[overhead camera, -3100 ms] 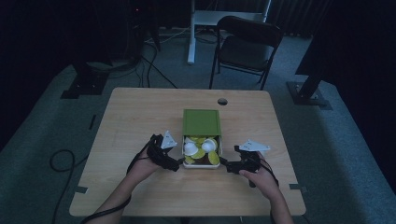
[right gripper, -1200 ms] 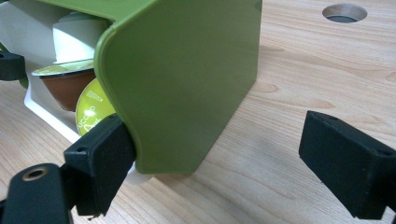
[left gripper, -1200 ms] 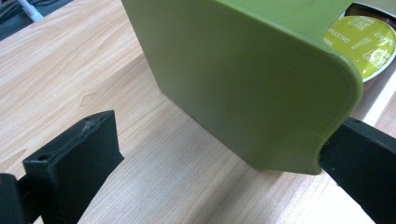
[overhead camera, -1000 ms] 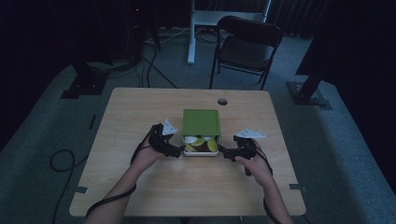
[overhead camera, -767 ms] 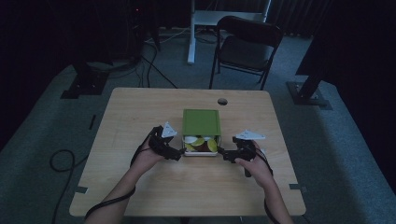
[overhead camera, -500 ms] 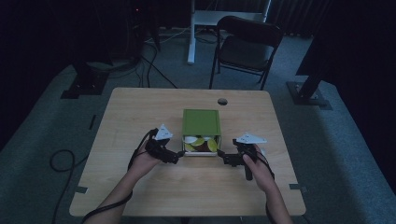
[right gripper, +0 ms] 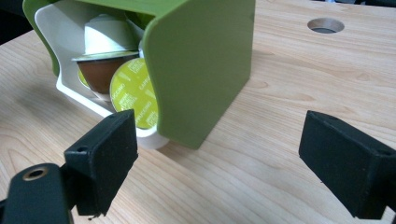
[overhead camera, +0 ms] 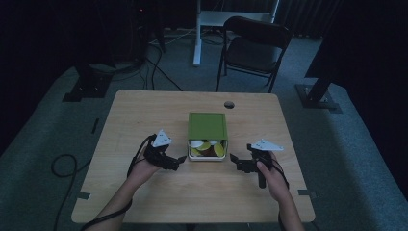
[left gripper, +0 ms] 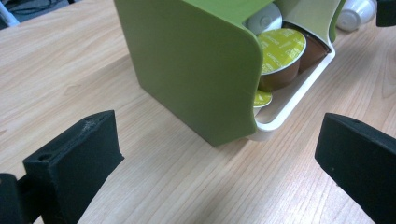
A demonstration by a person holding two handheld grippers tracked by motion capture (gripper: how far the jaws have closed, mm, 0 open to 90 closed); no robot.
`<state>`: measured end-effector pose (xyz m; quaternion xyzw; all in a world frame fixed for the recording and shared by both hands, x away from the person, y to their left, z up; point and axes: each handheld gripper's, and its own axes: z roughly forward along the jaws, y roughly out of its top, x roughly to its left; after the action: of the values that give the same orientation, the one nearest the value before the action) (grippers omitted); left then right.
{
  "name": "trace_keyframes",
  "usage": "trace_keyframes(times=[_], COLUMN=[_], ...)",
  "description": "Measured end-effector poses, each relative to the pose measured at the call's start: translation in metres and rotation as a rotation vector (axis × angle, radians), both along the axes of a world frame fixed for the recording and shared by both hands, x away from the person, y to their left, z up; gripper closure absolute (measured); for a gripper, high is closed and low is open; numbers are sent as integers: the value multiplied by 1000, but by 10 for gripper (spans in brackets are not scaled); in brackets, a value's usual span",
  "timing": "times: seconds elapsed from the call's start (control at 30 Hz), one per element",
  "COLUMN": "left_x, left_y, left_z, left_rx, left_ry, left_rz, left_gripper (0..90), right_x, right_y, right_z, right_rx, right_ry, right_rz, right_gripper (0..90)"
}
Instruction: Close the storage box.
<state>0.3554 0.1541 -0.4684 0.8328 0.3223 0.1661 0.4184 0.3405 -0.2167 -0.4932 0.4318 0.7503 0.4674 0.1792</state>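
Pale wood tabletop point(overhead camera: 144, 120), seen from above, with a person's forearms reaching in from the near edge, a claw in each hand. The left claw point(overhead camera: 179, 160) has its jaws spread wide and grips nothing; it sits low over the wood, pointing toward the near left corner of a green box point(overhead camera: 207, 127). The right claw point(overhead camera: 234, 162) is likewise spread wide and empty, pointing at the box's near right corner. The box lies between the two claws and slightly beyond them, apart from both.

From the left gripper view, the green box point(left gripper: 196, 65) stands ahead between the open jaws, nearer the left jaw's side, with its white drawer point(left gripper: 299, 93) pulled out to the right. Coffee capsules point(left gripper: 280, 51) with yellow-green foil lids lie piled in it.

From the right gripper view, the green box point(right gripper: 205, 60) stands just ahead, its white drawer point(right gripper: 60, 28) opening to the left, with capsules point(right gripper: 135, 93) showing just past the left jaw. Farther on, beyond the box, a round cable hole point(overhead camera: 229, 104) pierces the tabletop, and a dark folding chair point(overhead camera: 252, 48) stands on the floor behind.
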Motion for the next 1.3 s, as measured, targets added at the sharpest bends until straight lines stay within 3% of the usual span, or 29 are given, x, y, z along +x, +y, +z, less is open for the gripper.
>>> trace_keyframes(times=[0.37,0.73,1.3], left_x=[-8,-14,-34], left_y=[26,58,107], left_z=[-4,-14,-43], left_rx=[-6,-5,-11], left_ry=[17,27,68], left_rz=[13,64,109], left_gripper=[1,1,1], right_x=[-11,-24,-39], right_y=[-16,-39,-75], right_z=[1,-4,-17], right_rx=[-15,-33,-56], right_ry=[-9,-5,9], right_rz=[-18,-57,-129], right_gripper=[111,112,112])
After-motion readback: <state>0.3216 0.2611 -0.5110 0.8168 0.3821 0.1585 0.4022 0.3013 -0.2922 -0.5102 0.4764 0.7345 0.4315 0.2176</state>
